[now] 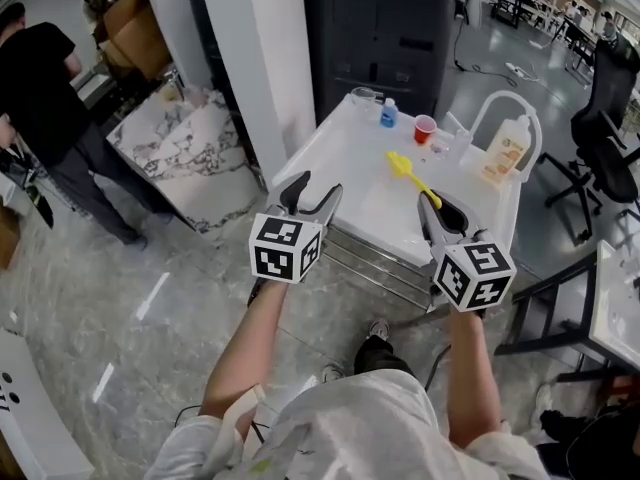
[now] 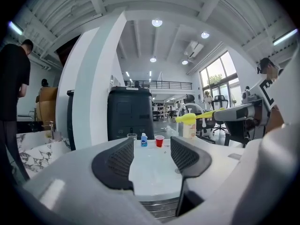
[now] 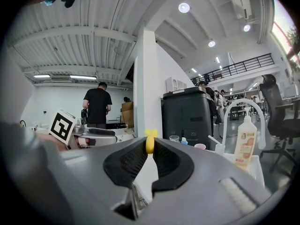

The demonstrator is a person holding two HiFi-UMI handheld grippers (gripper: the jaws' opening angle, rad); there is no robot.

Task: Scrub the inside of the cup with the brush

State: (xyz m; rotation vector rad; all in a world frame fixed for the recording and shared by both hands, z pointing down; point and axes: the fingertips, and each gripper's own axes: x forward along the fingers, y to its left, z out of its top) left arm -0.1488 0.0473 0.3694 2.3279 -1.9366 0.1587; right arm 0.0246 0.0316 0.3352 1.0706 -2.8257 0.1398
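Fingers of the right gripper [image 1: 438, 208] clamp the long yellow plastic brush [image 1: 404, 167] over the white worktop [image 1: 340, 163], those of the left gripper [image 1: 312, 194] stand apart, empty, and the small red plastic cup [image 1: 424, 128] sits near the worktop's far edge.

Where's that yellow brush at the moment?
The yellow brush is right of centre in the head view, pinched in the right tongs and held out over the white table, with the red cup just beyond it.
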